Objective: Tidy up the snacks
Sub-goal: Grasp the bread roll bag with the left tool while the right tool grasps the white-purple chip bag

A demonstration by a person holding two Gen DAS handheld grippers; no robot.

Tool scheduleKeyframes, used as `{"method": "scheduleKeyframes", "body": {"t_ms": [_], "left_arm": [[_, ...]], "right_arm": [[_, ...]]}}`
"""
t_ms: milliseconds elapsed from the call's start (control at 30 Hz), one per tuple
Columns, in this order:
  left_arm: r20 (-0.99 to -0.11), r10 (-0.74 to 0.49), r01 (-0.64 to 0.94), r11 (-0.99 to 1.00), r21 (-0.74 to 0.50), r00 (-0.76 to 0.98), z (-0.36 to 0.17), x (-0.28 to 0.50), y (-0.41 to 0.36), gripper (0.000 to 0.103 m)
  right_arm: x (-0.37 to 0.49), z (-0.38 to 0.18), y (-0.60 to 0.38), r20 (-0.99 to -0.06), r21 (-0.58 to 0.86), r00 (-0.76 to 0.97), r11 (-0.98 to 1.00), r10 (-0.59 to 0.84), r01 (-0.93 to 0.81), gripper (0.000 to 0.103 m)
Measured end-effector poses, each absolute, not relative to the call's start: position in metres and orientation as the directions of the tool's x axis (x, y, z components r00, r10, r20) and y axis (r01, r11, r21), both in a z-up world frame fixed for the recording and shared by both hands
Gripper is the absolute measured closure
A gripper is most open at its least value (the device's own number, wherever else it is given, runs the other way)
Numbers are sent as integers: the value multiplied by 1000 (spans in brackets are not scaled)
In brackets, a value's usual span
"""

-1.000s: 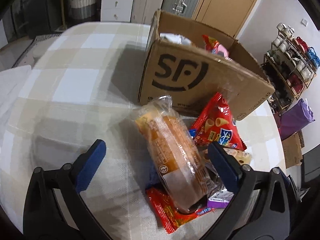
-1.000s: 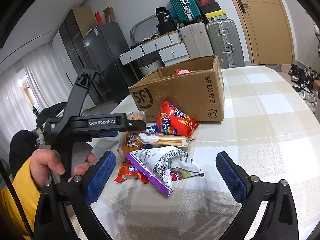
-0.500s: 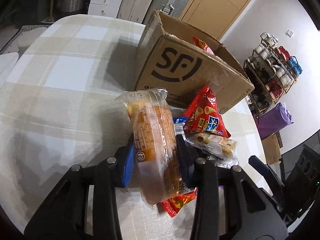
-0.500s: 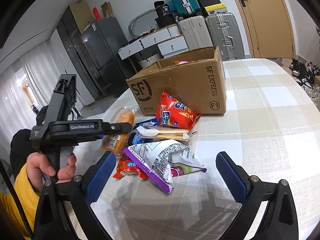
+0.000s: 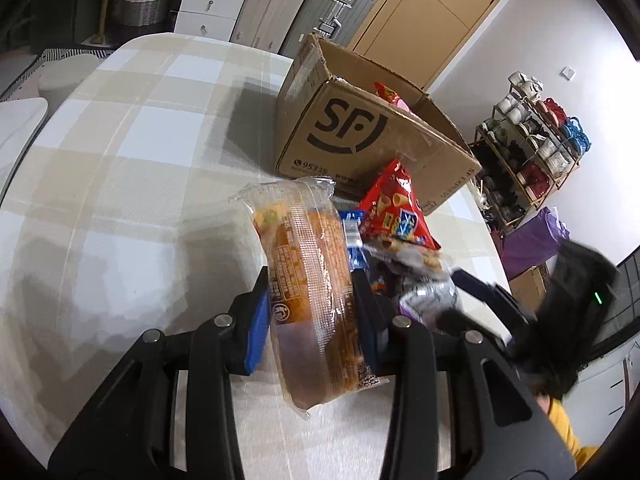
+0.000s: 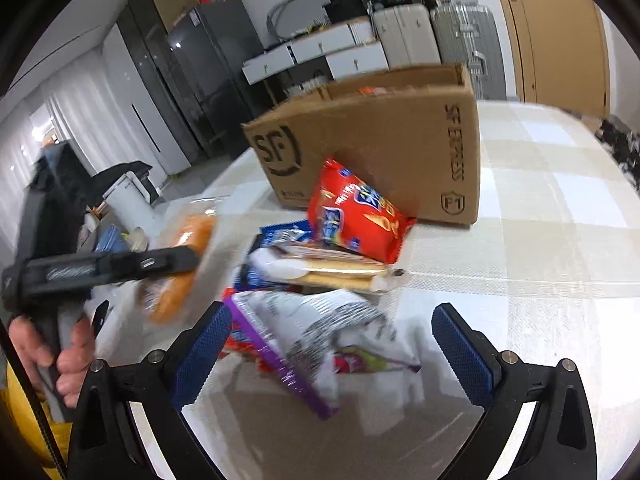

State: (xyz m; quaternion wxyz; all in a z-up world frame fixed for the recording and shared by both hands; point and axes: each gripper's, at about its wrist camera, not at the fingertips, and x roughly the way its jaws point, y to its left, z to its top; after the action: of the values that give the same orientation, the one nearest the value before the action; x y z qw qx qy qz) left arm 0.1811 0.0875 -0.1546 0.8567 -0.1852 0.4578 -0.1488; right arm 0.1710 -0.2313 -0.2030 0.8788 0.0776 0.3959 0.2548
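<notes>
My left gripper (image 5: 312, 312) is shut on a clear-wrapped orange cake pack (image 5: 308, 276) and holds it above the checked table (image 5: 132, 184); the pack also shows blurred in the right wrist view (image 6: 180, 264). My right gripper (image 6: 332, 340) is open over a white and purple snack bag (image 6: 320, 340). A red snack bag (image 6: 352, 216) leans on the open SF cardboard box (image 6: 380, 136), which also shows in the left wrist view (image 5: 360, 136). A wafer pack (image 6: 320, 268) and blue packets (image 6: 284, 234) lie in the pile.
The box holds some snacks (image 5: 390, 94). Suitcases (image 6: 460, 32) and drawers (image 5: 212, 4) stand behind the table. A shoe rack (image 5: 532, 136) stands to the right. The table's right side (image 6: 552, 216) is bare cloth.
My left gripper closed on the cake pack and lifted it off the pile. My right gripper moved forward and down toward the white and purple bag.
</notes>
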Motion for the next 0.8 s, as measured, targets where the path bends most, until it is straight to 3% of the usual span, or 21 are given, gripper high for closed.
{"method": "scheduleKeyframes", "body": {"t_ms": [100, 267, 467, 800], "left_arm": [[-729, -420, 84, 889, -450, 540, -154, 171, 93, 69], [-726, -409, 66, 890, -451, 553, -155, 148, 102, 69], [-715, -405, 62, 889, -454, 569, -148, 134, 106, 69], [-697, -407, 88, 891, -445, 591, -133, 104, 104, 69]], "right_arm": [[181, -211, -234, -659, 392, 518, 837, 545, -383, 3], [183, -216, -222, -693, 365, 476, 832, 542, -417, 34], [177, -215, -221, -692, 358, 472, 828, 546, -432, 50], [139, -198, -236, -625, 434, 503, 801, 597, -412, 52]]}}
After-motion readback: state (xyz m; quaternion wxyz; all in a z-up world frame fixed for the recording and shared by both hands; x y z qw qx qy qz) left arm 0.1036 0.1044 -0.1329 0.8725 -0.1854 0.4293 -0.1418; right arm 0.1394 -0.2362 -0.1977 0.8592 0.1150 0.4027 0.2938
